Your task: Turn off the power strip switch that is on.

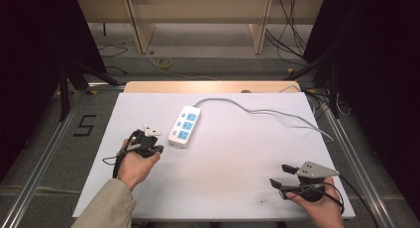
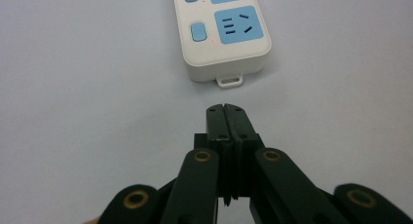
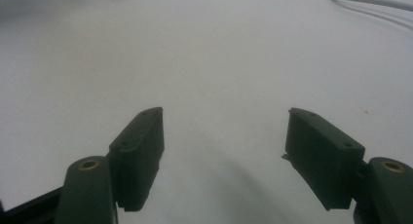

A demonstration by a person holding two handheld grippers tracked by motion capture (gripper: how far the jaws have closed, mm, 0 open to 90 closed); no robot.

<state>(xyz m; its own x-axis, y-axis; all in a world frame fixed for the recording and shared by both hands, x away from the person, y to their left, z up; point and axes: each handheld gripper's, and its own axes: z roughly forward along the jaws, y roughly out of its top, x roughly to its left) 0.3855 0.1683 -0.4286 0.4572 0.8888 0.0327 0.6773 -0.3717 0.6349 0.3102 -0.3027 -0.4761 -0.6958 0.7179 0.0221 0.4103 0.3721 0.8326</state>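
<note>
A white power strip (image 1: pixel 184 126) with blue sockets lies on the white table (image 1: pixel 223 158), left of centre, and its grey cord (image 1: pixel 262 111) runs off to the right edge. My left gripper (image 1: pixel 157 147) sits just left of the strip's near end, held in a hand. In the left gripper view its jaws are pressed together with nothing between them, and its tip (image 2: pixel 227 108) points at the strip's near end (image 2: pixel 226 53), a short gap away. My right gripper (image 1: pixel 278 175) rests at the table's front right, jaws wide apart and empty (image 3: pixel 224 136).
The table's wooden far edge (image 1: pixel 213 85) meets the floor beyond, where loose cables (image 1: pixel 163 63) and a wooden frame (image 1: pixel 198 12) stand. Metal rails (image 1: pixel 44 153) run along both sides of the table. A "5" mark (image 1: pixel 85 125) lies on the floor at left.
</note>
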